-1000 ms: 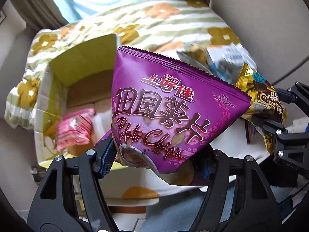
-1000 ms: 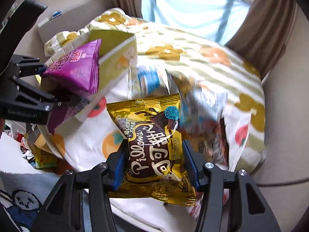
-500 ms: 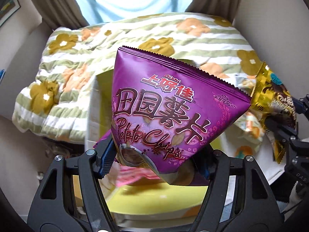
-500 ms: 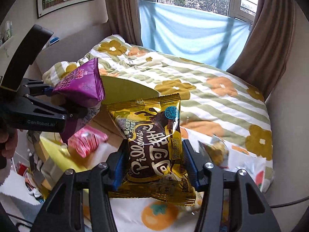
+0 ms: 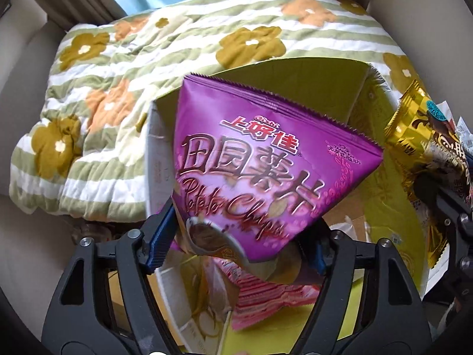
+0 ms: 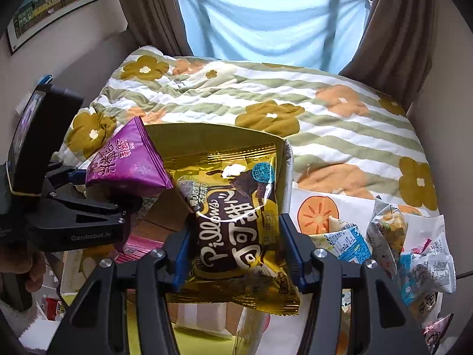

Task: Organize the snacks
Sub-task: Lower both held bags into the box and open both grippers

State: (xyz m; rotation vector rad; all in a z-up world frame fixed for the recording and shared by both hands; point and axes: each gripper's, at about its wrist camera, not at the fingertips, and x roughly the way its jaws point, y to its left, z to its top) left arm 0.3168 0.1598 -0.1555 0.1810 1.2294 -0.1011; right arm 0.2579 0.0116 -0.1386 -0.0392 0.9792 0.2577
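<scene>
A purple potato chips bag (image 5: 266, 171) hangs between the fingers of my left gripper (image 5: 236, 245), right over an open yellow-green cardboard box (image 5: 325, 88). Its jaws are opening and the pads look just off the bag, whose lower part is blurred. A pink snack pack (image 5: 266, 298) lies inside the box below. My right gripper (image 6: 236, 254) is shut on a gold Pillows snack bag (image 6: 236, 222), held above the box's right rim (image 6: 288, 159). The right wrist view shows the purple bag (image 6: 130, 162) and the left gripper (image 6: 88, 207) at the left.
The box stands on a bed with a green-striped flowered quilt (image 6: 325, 112). Several loose snack packs (image 6: 384, 236) lie on a white sheet with an orange print (image 6: 319, 210) to the right. A person's hand (image 6: 29, 266) grips the left tool. Curtains and a window are behind.
Both grippers have swung across with their bags, so the box now lies under them. The purple bag has gone blurred at its lower end and sits looser between the left fingers.
</scene>
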